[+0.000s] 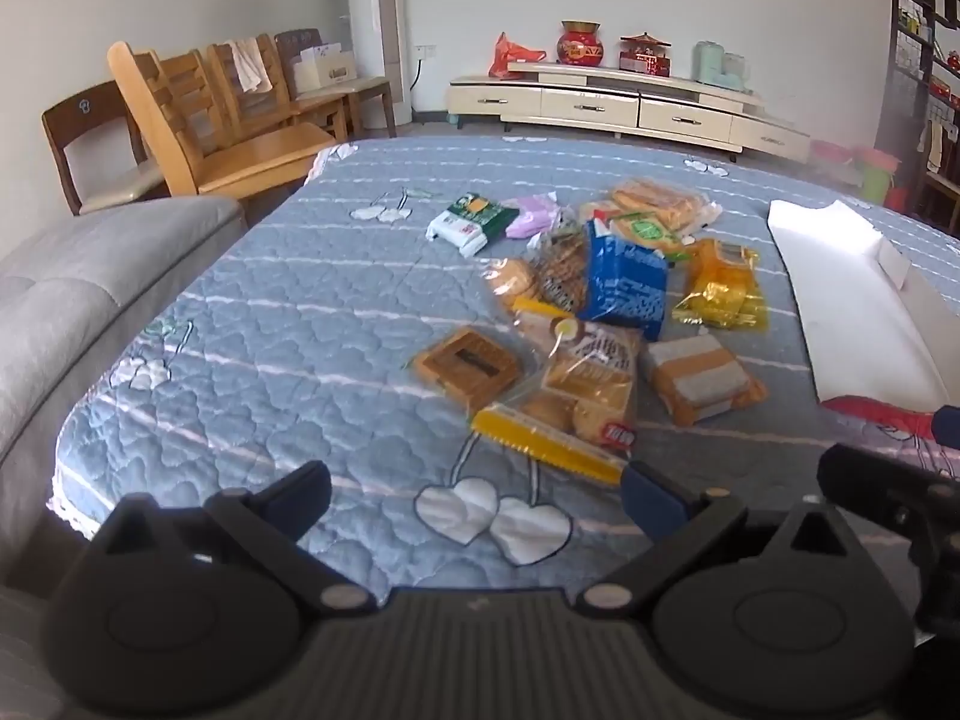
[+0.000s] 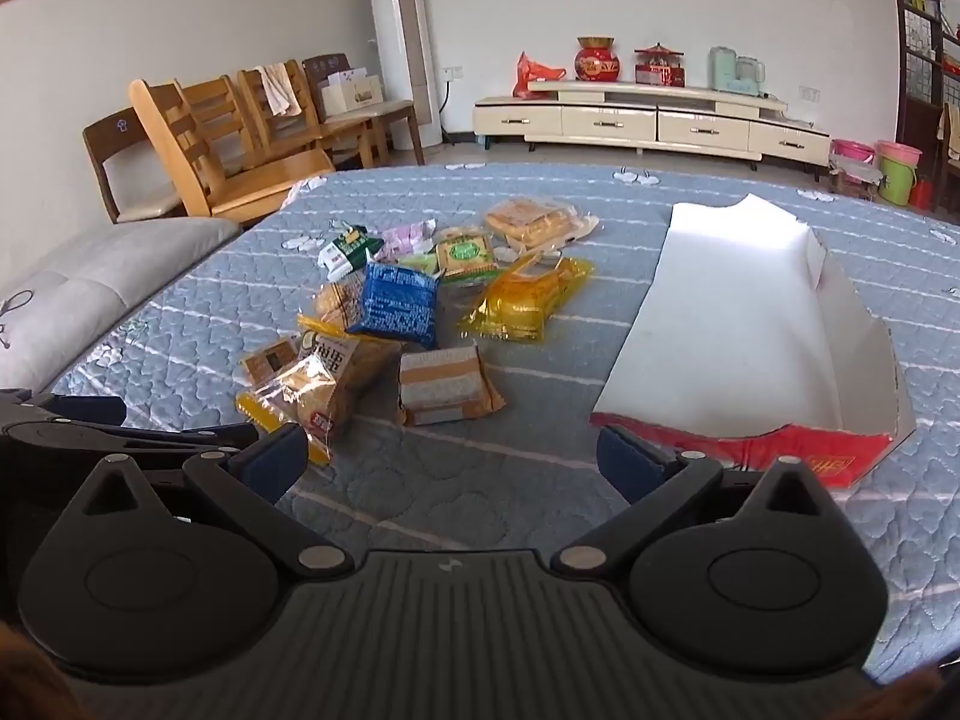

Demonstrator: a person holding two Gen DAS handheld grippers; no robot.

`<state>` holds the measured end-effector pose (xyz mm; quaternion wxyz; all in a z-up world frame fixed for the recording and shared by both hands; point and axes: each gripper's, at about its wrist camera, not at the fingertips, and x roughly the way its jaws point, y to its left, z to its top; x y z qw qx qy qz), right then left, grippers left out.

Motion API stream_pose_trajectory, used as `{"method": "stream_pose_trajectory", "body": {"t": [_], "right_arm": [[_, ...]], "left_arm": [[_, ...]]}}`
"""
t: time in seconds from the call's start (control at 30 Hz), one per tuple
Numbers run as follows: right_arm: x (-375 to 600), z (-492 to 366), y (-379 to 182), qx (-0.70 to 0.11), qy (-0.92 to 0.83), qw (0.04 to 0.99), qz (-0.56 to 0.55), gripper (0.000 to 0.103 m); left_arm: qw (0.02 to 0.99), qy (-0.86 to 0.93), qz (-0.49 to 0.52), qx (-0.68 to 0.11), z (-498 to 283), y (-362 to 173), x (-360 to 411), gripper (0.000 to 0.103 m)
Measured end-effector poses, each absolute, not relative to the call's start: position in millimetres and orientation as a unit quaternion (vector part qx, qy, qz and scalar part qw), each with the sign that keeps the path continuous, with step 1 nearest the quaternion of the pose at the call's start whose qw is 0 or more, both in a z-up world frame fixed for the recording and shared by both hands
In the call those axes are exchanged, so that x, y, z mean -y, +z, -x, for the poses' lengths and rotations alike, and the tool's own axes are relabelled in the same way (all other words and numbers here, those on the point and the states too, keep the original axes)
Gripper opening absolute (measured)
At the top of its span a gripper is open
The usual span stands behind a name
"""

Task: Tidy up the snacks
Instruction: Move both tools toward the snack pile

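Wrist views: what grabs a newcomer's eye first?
The heap of snack packets in the middle of the blue quilted cover, with the blue packet on top standing out most. Right of the heap lies an open box, white inside and red outside, with nothing in it. Both tongs, left and right, hang open above the near edge, holding nothing.

From where I steer, the quilt [image 2: 480, 480] under everything is stitched cloth, matt and puffy. The snack packets [image 2: 420, 312] are glossy plastic film, the yellow packet [image 2: 528, 300] at one o'clock of the blue one shiniest. At three o'clock lies a cardboard box [image 2: 840, 450], matt white inside, red printed outside. My grippers' bodies are matt black plastic.
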<state>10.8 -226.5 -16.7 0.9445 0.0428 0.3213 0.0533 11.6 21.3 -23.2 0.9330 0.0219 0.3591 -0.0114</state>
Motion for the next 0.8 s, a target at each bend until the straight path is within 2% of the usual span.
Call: {"method": "stream_pose_trajectory", "body": {"t": [0.8], "right_arm": [[232, -10, -23, -0.337, 0.057, 0.938, -0.050, 0.103]], "left_arm": [[0.925, -0.055, -0.025, -0.375, 10, -43, -26, 0.102]]}}
